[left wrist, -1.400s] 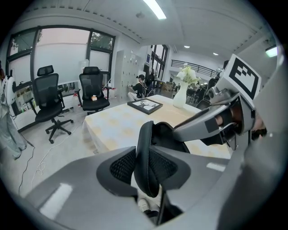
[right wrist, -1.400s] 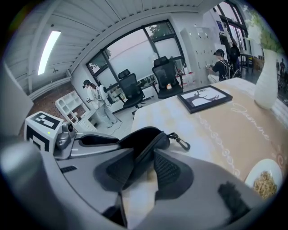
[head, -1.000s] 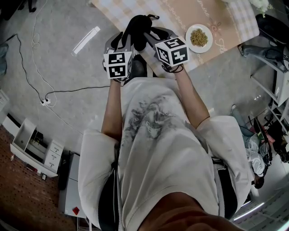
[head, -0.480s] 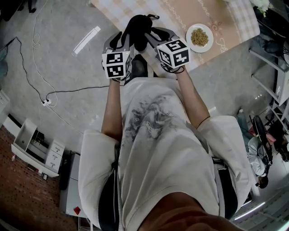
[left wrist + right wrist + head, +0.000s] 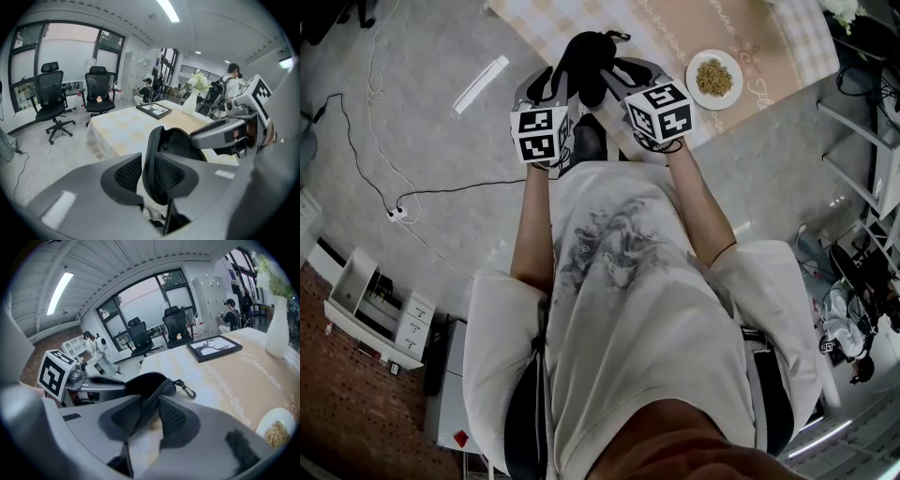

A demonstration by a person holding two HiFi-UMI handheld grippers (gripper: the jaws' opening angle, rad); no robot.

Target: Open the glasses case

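Observation:
A black zip glasses case (image 5: 586,61) hangs in the air over the table's near edge, held between both grippers. My left gripper (image 5: 551,80) is shut on the rim of one shell (image 5: 151,154), which stands upright between its pads (image 5: 129,173). The dark inside of the case (image 5: 180,145) shows, so it is partly open. My right gripper (image 5: 623,70) is shut on the other shell's zip rim (image 5: 150,399), and its jaws have just been closing a little on it. A small clip (image 5: 187,391) dangles from the case's far end.
The table (image 5: 769,37) wears a checked cloth with a tan runner. On it are a white plate of grains (image 5: 713,78), a framed picture (image 5: 214,348) and a white vase (image 5: 277,329). Office chairs (image 5: 51,101) stand beyond, and cables (image 5: 366,112) lie on the floor.

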